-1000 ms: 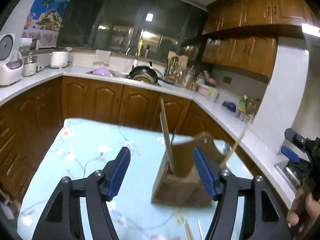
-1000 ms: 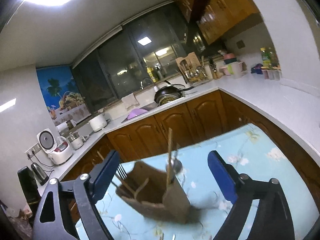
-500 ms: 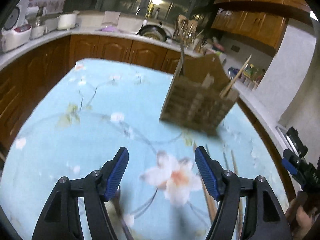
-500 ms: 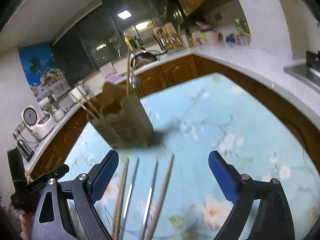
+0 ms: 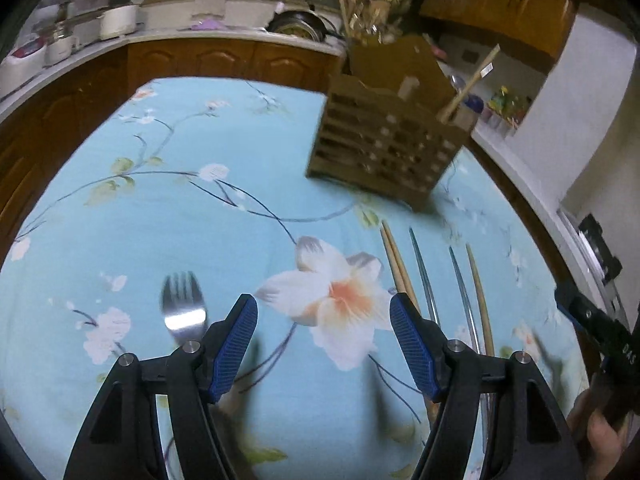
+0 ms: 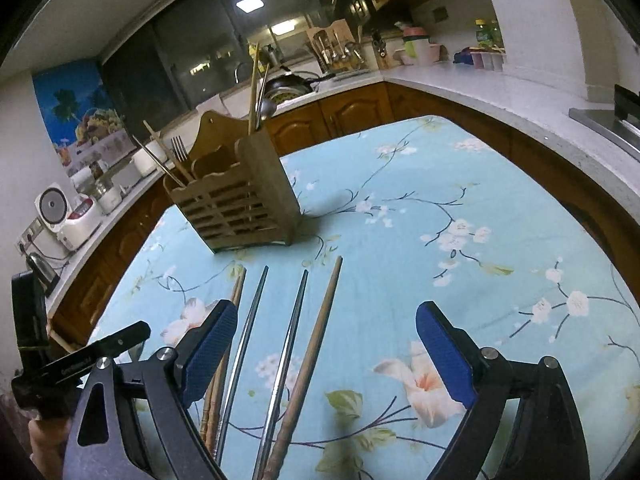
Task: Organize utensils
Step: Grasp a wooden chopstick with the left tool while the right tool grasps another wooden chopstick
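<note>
On the light blue floral tablecloth [image 5: 168, 216], a silver metal fork [image 5: 183, 308] is lying at near left. The left gripper [image 5: 324, 340] is hovering with jaws apart, gripping nothing. Wooden and steel chopsticks [image 6: 294, 344] are lying side by side just right of it. The right gripper [image 6: 324, 354] is closing, its pads clear of the chopsticks passing between its jaws. The slatted wooden utensil holder [image 6: 240, 196] is standing beyond, upright.
</note>
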{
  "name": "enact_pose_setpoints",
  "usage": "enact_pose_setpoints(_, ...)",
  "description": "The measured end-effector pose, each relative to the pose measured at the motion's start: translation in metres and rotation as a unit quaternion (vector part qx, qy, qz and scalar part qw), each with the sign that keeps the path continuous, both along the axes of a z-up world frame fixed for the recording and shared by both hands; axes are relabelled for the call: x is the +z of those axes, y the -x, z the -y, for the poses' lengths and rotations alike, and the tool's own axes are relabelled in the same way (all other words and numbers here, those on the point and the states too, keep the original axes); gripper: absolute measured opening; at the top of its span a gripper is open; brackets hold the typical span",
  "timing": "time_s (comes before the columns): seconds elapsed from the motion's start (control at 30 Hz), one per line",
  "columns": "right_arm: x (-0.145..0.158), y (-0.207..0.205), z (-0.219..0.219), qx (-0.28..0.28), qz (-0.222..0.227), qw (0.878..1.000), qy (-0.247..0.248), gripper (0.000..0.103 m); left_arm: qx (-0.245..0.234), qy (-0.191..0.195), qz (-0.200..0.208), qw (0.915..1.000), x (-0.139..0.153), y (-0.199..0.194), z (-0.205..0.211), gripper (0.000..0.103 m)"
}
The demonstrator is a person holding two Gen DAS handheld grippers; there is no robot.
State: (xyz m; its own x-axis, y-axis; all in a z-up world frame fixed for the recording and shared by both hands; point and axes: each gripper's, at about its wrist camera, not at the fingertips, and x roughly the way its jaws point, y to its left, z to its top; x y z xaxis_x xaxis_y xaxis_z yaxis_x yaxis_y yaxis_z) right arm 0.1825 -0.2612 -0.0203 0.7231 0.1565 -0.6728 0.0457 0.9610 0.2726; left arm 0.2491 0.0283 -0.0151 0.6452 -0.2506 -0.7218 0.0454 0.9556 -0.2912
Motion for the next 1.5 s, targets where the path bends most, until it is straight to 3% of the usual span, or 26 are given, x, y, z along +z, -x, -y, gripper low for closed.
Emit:
enact_pose_setpoints(0.1, -0.004, -0.01, -0.003, 0.004, -0.014, 1.0, 0.012, 0.067, -0.015, -0.01, -0.014, 0.9997, -0.001, -0.013, 0.01, 0.068)
enact_pose_setpoints(0.3, -0.015, -0.034, -0.002, 0.011, -0.045, 0.999, 0.01, 0.047, -0.032, -0.03, -0.032, 0.9985, -0.003, -0.041, 0.027, 0.067)
enact_pose_setpoints(0.53, -0.026, -0.059, 0.001, 0.016, -0.067, 0.998, 0.004, 0.041, -0.043, -0.048, -0.048, 0.9968, -0.01, -0.077, 0.048, 0.065)
enact_pose_setpoints(0.67, -0.033, -0.07, -0.002, 0.022, -0.077, 0.997, 0.007, 0.04, -0.048, -0.061, -0.07, 0.9946, -0.023, -0.095, 0.06, 0.056)
enact_pose_setpoints(0.97, -0.054, -0.087, -0.006, 0.029, -0.108, 0.993, 0.024, 0.027, -0.057, -0.094, -0.053, 0.9925, -0.03, -0.105, 0.076, 0.057)
enact_pose_setpoints(1.2, -0.056, -0.097, -0.011, 0.041, -0.107, 0.992, 0.048, 0.026, -0.09, -0.148, -0.04, 0.9841, -0.034, -0.104, 0.092, 0.052)
enact_pose_setpoints(1.3, -0.057, -0.1, -0.012, 0.046, -0.109, 0.991, 0.056, 0.025, -0.097, -0.147, -0.042, 0.9834, -0.034, -0.105, 0.09, 0.051)
enact_pose_setpoints(1.4, -0.058, -0.106, -0.024, 0.058, -0.112, 0.987, 0.095, 0.026, -0.103, -0.152, -0.037, 0.9823, -0.033, -0.109, 0.095, 0.04)
enact_pose_setpoints(1.5, -0.059, -0.11, -0.032, 0.067, -0.11, 0.984, 0.119, 0.022, -0.114, -0.154, -0.028, 0.981, -0.035, -0.112, 0.104, 0.021)
